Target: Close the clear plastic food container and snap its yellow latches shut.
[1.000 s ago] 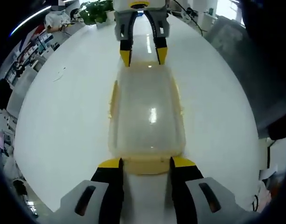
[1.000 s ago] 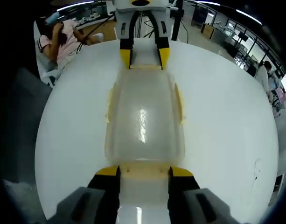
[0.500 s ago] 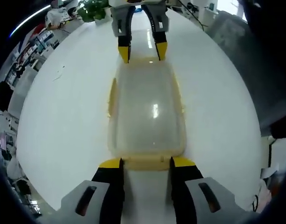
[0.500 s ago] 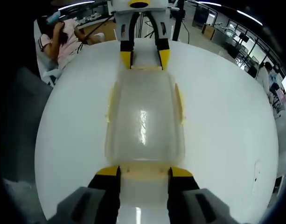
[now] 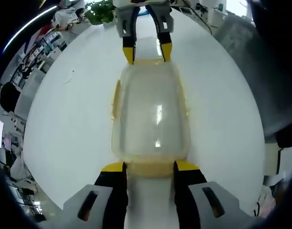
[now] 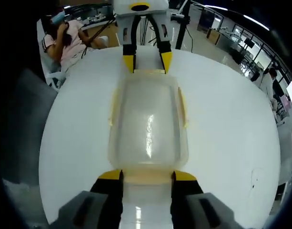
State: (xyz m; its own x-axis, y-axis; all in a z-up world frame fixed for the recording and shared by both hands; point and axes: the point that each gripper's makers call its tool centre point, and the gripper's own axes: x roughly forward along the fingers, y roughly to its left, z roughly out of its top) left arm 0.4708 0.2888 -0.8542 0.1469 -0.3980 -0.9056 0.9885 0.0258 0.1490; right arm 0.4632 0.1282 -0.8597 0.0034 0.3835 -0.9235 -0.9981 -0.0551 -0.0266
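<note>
Left gripper view: container (image 5: 150, 114) lies between left gripper (image 5: 149, 165) and right gripper (image 5: 147, 53), both spread wide, straddling its end latches

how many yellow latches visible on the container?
4: one at the left gripper's end, one at the right gripper's end, one on each long side of the container.

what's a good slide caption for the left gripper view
Two open grippers face each other across a lidded clear container on a white table.

clear container (image 5: 150, 114) on white table (image 5: 65, 124), left hand-held gripper (image 5: 148, 166) straddling near yellow latch (image 5: 149, 169), right hand-held gripper (image 5: 147, 53) opposite
</note>
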